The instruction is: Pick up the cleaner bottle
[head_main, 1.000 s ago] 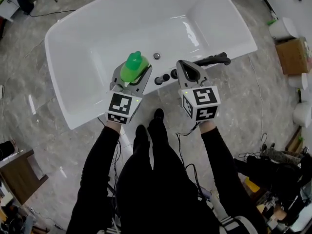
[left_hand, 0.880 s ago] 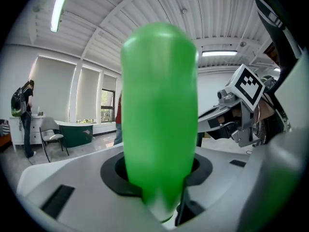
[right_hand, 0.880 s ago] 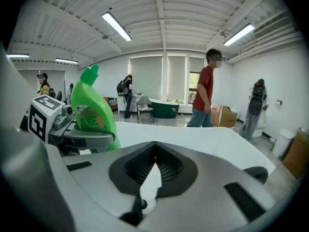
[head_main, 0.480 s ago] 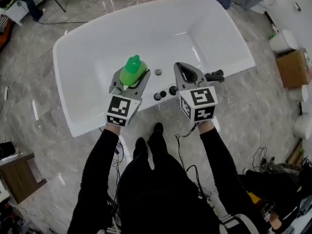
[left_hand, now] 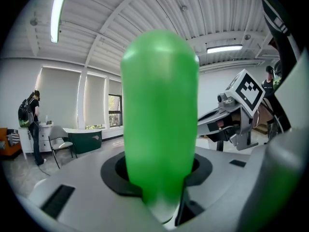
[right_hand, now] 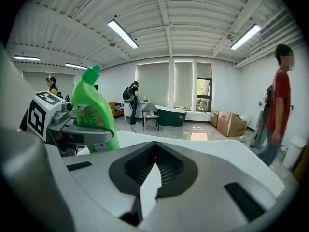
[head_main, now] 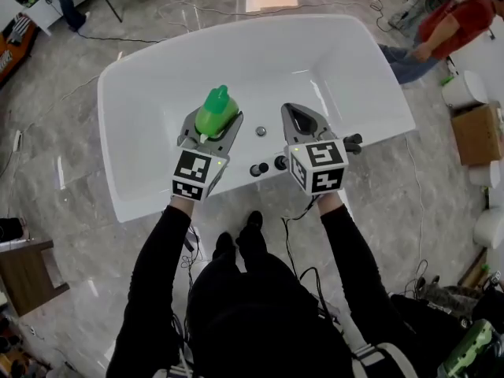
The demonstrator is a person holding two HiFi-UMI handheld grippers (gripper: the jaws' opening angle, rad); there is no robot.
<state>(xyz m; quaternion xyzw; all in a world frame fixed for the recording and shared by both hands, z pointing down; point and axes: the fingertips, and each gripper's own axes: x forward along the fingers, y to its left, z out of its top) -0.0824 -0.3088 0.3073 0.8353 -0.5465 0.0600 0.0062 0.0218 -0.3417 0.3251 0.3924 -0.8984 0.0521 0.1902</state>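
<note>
The green plastic cleaner bottle (head_main: 216,110) is off the ground, pinched round its body by the left hand-held gripper (head_main: 211,128). It hangs over the near part of a white oval bathtub (head_main: 118,179). In the left gripper view the bottle fills the gap between the two grey jaws, which press on it from either side. In the right gripper view it stands upright in that grip, with its angled capped neck uppermost. The tub sits on a grey marble-patterned floor (head_main: 63,156), and a brown wooden piece of furniture (head_main: 27,274) shows at the far left edge of the head view.

Further right, two round black tap knobs (head_main: 268,166) sit on the tub's near rim, between the two marker cubes as the head view shows them. The right hand-held gripper (head_main: 299,120) is level with the left one and close beside it, also above the tub's near edge. Its jaws are pressed together with nothing between them. A black tap lever (head_main: 352,142) sticks out just to the right of its marker cube.

Both of the person's arms are in black sleeves (head_main: 157,274). At the upper right a person in a red top (head_main: 449,18) bends over near the tub's far corner. A brown cardboard box (head_main: 476,132) lies on the floor at the right edge.
</note>
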